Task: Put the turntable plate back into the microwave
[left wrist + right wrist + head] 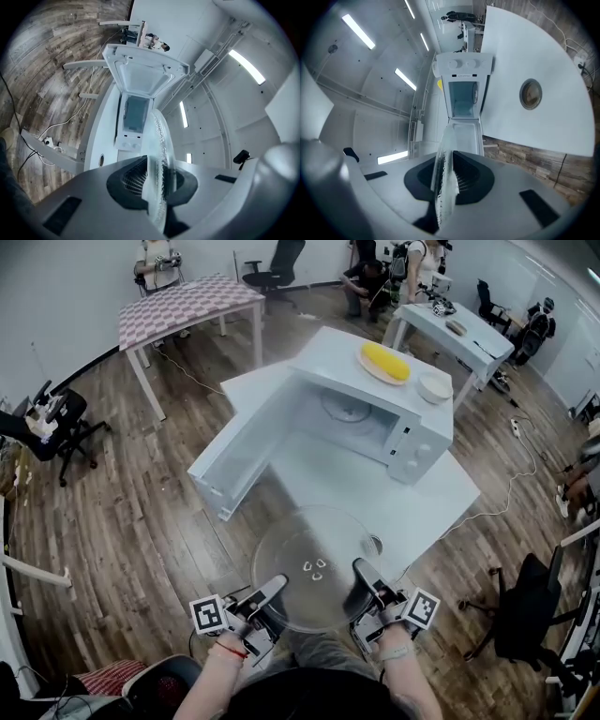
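The turntable plate (pixel 314 568) is before the microwave (pixel 323 357) standing on the table (pixel 323 482).

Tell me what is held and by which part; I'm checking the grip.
Both hold the glass turntable plate by its near rim: left hand-held gripper at its left, right hand-held gripper at its right.

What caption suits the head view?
Left hand-held gripper and right hand-held gripper hold round clear glass plate facing white microwave.

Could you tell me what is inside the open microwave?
Inside the microwave only a roller ring shows on the floor. The turntable plate is outside, held by the left gripper and right gripper. The cavity's right end is hidden behind the control panel.
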A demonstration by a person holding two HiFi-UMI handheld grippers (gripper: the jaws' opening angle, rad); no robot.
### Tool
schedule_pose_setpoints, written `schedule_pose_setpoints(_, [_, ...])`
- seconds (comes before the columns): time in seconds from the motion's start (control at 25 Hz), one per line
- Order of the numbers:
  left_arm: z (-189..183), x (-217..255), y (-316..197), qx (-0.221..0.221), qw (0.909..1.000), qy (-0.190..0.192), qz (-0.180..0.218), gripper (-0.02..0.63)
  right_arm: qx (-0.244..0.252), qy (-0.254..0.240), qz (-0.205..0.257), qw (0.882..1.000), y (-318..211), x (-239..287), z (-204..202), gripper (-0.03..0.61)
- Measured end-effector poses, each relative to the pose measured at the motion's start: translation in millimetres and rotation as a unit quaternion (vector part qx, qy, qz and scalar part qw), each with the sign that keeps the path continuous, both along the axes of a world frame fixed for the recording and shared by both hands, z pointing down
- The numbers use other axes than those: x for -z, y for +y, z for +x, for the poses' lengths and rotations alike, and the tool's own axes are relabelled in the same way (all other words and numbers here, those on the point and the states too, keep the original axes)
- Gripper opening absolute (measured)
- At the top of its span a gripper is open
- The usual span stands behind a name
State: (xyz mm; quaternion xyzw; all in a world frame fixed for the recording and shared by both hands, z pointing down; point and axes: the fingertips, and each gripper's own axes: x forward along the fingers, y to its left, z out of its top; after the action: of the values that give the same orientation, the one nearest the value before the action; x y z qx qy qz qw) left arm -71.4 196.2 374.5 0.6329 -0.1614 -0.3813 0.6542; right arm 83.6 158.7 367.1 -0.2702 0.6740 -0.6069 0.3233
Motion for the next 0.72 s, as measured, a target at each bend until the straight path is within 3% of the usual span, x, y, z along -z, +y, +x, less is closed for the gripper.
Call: schedule_pose_setpoints(0.72, [42.0, -12.6, -98.9, -0.006, 0.9998, 0.001, -0.020, 0.044, -0.009, -0.003, -0.017, 1.000, -96.9, -14.6, 41.8, 0.044])
